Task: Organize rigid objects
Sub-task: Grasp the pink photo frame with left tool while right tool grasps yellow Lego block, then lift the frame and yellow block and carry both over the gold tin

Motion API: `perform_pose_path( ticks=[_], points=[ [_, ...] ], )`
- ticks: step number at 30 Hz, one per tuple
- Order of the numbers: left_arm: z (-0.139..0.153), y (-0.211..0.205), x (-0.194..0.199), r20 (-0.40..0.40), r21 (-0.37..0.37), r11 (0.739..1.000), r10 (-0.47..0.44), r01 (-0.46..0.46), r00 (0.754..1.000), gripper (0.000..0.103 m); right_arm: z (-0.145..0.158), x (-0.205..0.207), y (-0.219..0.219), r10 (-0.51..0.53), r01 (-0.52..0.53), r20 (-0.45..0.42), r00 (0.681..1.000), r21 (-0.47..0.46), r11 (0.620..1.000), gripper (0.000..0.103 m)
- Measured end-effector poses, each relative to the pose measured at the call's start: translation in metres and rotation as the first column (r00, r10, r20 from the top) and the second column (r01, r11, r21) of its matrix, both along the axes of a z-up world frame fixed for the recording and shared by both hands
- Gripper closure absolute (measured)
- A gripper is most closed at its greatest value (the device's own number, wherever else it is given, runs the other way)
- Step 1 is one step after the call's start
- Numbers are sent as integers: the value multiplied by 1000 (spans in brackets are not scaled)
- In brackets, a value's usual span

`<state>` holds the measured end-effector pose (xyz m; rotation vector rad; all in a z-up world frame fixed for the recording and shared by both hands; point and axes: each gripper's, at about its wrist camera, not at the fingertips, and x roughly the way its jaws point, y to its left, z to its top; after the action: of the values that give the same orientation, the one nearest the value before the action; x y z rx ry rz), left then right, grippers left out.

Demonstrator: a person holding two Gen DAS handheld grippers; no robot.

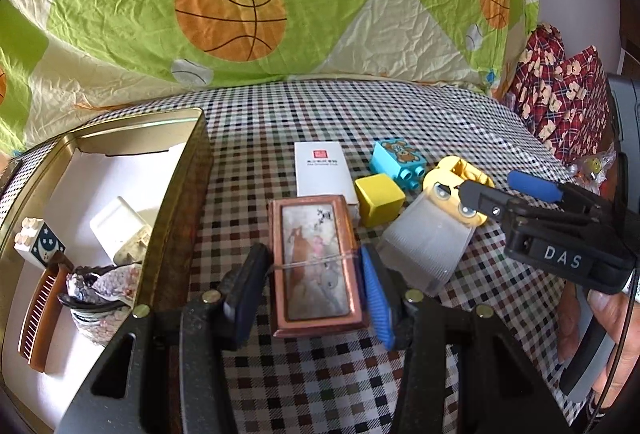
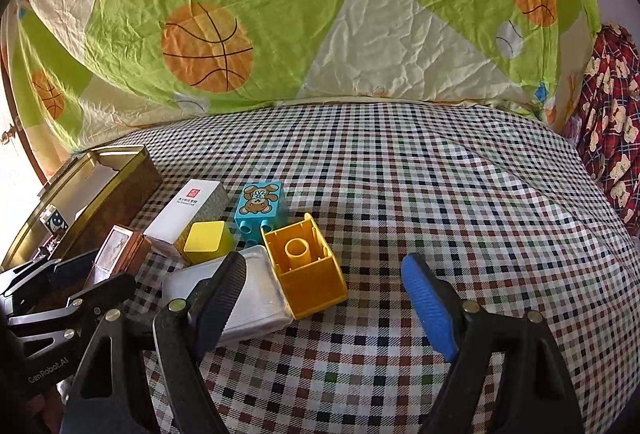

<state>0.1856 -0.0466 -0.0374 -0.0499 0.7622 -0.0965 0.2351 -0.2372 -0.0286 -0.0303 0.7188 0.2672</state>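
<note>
Copper-framed box point(image 1: 318, 266) sits between the left tool's point(image 1: 316, 290) two pads, black on one side, blue on the other, both pressed against its long sides; jaws narrowed to the box's width. Left tool angles downward over the checkered bed cover point(image 1: 400, 114). Box lies flat, long axis running away from the tool. Open tin point(image 1: 176, 194) stands just left of it. Right tool point(image 2: 324, 298) stands wide apart, gripping nothing, tilted down; translucent case point(image 2: 244, 298) and yellow block point(image 2: 306, 266) lie by its black pad.

Black plastic left gripper point(image 1: 316, 280) and right gripper point(image 2: 340, 308); each pairs 1 black, 1 blue ribbed pad; brass screws.
</note>
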Motion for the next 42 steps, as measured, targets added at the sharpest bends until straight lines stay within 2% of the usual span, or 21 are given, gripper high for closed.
perform_pose_path(
  ticks=[2, 4, 6, 9, 15, 20, 32, 42],
  points=[
    [1, 1, -2, 6, -5, 1000, 4, -4, 1000, 56, -2, 4, 2, 9, -9, -17, 1000, -5, 1000, 21],
    [2, 1, -3, 18, -4, 1000, 12, -12, 1000, 56, -6, 8, 4, 22, -23, -45, 999, -5, 1000, 28],
    [4, 1, -7, 38, 3, 1000, 20, -20, 999, 56, -7, 9, 4, 49, -48, -51, 998, 17, 999, 50],
    [9, 0, -13, 75, 14, 999, 34, -35, 997, 56, -6, 6, 5, 63, -62, -39, 997, 15, 998, 69],
    [16, 4, -21, 136, 10, 998, 66, -68, 989, 56, 3, -12, 11, 65, -64, 49, 997, -22, 998, 69],
    [20, 7, -27, 175, 2, 996, 87, -89, 981, 56, 12, -29, 10, 54, -52, 129, 990, -14, 999, 69],
    [27, 13, -39, 244, -29, 993, 121, -117, 962, 56, 28, -62, 8, 20, -23, 304, 952, 9, 1000, 69],
    [36, 4, -58, 355, 20, 991, 117, -133, 927, 56, 36, -79, 4, 7, -26, 378, 926, 45, 999, 69]
  ],
)
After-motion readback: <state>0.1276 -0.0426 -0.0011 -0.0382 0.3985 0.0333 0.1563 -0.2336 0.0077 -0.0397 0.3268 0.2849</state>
